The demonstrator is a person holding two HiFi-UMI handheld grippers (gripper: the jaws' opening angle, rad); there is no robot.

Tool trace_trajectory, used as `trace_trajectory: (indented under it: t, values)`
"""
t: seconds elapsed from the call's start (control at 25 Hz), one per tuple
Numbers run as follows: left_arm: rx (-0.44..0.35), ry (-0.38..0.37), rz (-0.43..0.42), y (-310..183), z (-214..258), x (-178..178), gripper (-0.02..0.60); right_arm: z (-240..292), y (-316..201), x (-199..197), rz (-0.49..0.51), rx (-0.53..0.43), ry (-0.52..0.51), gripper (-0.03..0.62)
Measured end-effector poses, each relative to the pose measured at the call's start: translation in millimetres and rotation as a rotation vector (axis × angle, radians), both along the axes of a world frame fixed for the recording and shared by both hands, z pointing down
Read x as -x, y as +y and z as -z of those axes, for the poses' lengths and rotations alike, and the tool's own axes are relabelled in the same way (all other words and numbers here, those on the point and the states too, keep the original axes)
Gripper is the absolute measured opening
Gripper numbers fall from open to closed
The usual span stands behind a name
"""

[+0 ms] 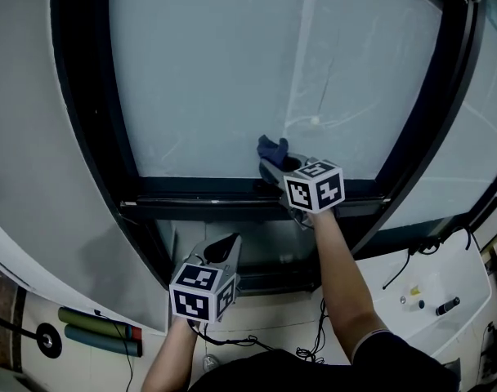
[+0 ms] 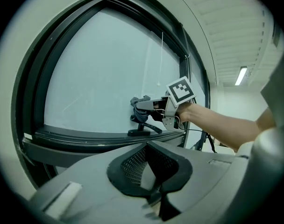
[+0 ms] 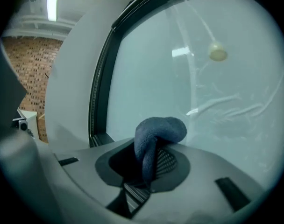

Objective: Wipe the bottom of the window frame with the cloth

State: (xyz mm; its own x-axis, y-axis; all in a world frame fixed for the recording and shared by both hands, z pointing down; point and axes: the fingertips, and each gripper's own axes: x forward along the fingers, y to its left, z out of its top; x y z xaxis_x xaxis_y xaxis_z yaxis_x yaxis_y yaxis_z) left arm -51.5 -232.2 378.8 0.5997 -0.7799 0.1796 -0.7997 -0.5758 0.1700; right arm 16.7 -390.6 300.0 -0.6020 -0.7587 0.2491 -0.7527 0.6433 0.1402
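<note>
The cloth [image 3: 153, 136] sits between the jaws of the right claw [image 3: 149, 168], which are closed on it. Its bundle stands out beyond the tips, close before the glass pane [image 1: 224, 72]; whether it touches cannot be told. This claw is just above the bottom rail [image 1: 199, 189] of the window frame, to the right of the rail's middle. The left claw [image 1: 226, 245] is lower and more to the left, below the rail and apart from it, with its jaws together and nothing between them. A cord bead [image 3: 218, 52] hangs before the glass, above and right of the cloth. On the floor, rolls [image 1: 93, 327] lie far left, and cables [image 1: 310, 351] lie between the person's arms.
</note>
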Motion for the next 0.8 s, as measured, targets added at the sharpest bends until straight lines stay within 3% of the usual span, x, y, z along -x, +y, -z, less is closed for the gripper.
trace_trajectory:
  t: [0.24, 0.48, 0.8]
  values:
    - [0.006, 0.032, -0.011, 7.5, -2.9, 36.9, 0.006, -26.9, -6.7, 31.8, -0.148, 0.094, 0.144, 0.072]
    - [0.032, 0.073, 0.0, 12.5, -14.6, 77.9, 0.006, -59.9, -28.8, 49.7, -0.295, 0.184, 0.132, 0.072]
    - [0.047, 0.075, 0.052, 10.2, -22.7, 124.1, 0.008, -92.6, -33.9, 97.7, -0.223, 0.213, 0.044, 0.072]
